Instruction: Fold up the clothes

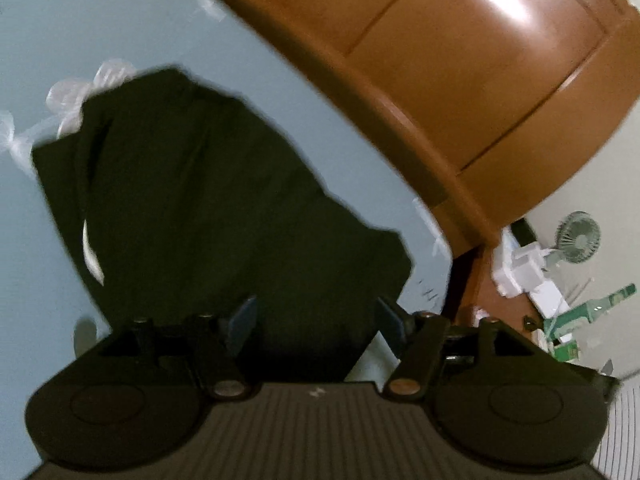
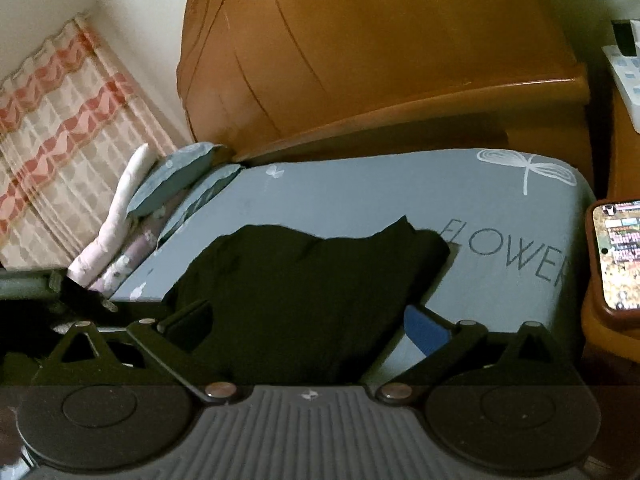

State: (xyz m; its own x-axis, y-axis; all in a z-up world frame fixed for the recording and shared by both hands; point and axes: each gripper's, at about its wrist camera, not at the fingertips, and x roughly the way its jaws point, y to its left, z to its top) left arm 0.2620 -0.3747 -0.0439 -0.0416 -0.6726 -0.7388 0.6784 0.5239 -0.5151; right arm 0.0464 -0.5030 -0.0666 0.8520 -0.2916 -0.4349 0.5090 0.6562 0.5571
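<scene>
- Dark, near-black fabric: the crumpled garment [image 2: 304, 280] lay in a loose heap on the grey-blue bed sheet [image 2: 360, 188], near the bed's front edge and not yet folded flat.
- Left gripper [image 1: 316, 322]: its blue pads stood apart and released, hovering above the near hem of the garment with no cloth between them.
- Right gripper [image 2: 308, 320]: its jaws were spread as wide as they went and nothing was pinched; the cloth lay beneath and between the fingers, seemingly untouched by the blue pad on the right.
- Step in hand, as a judgement: each gripper probably needed to take one corner or hem, pinching a single layer; pulling the two apart would spread the cloth before any fold. Grasping a bunched thickness risked dragging the heap without opening it.
- Surface: the sheet bore a white dragonfly print [image 2: 528, 168] and the lettering "FLOWER" [image 2: 508, 252]; being soft, it would likely give under pressure.
- Room: a glossy orange-brown wooden headboard [image 2: 380, 52] stood behind the bed, grey-blue pillows [image 2: 176, 180] leaned at its left, a pink-and-cream patterned curtain [image 2: 60, 128] hung beyond, and a lit phone [image 2: 620, 256] rested at the right.
</scene>
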